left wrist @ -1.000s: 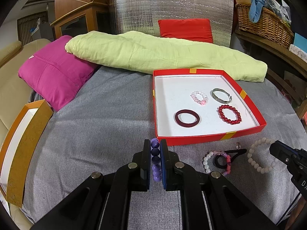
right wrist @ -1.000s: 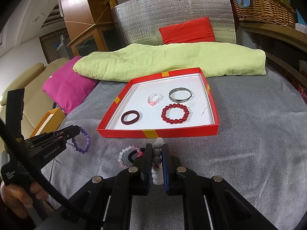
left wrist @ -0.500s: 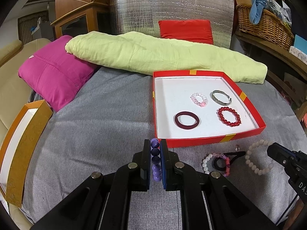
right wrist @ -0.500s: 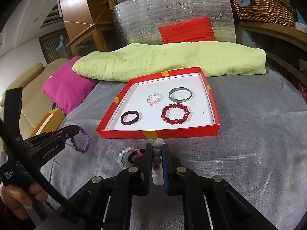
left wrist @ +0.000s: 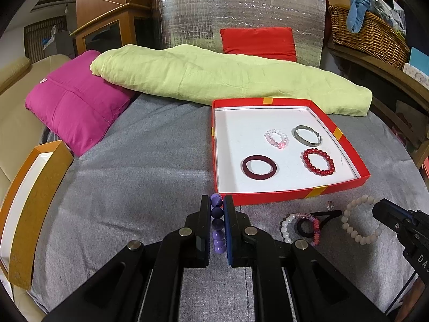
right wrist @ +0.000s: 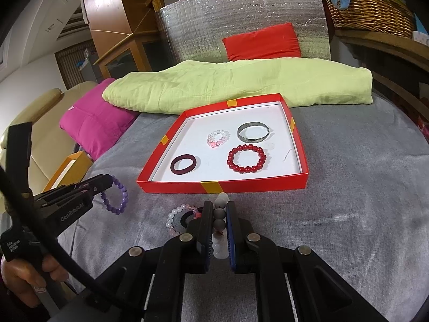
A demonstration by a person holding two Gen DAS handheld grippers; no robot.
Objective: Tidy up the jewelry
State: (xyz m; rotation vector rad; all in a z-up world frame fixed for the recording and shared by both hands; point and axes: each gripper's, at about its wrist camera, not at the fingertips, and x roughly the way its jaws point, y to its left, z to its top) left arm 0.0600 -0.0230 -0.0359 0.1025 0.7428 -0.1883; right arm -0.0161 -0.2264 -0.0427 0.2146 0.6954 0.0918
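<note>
the left gripper point(left wrist: 217, 225) is clamped on a purple bead bracelet point(left wrist: 217, 222), its jaws nearly together around the beads, held above the grey cloth point(left wrist: 134, 187) just short of the near left corner of the red tray point(left wrist: 270, 197). the right gripper point(right wrist: 220, 225) pinches a white bead bracelet point(right wrist: 219, 214) the same way, just before the tray's near edge. inside the tray lie a dark red band point(left wrist: 259, 167), a red bead bracelet point(left wrist: 319, 161), a pale pink bead ring point(left wrist: 277, 138) and a silver bangle point(left wrist: 307, 135). a small heap of bead loops and a black tie point(left wrist: 303, 226) rests on the cloth between the grippers.
</note>
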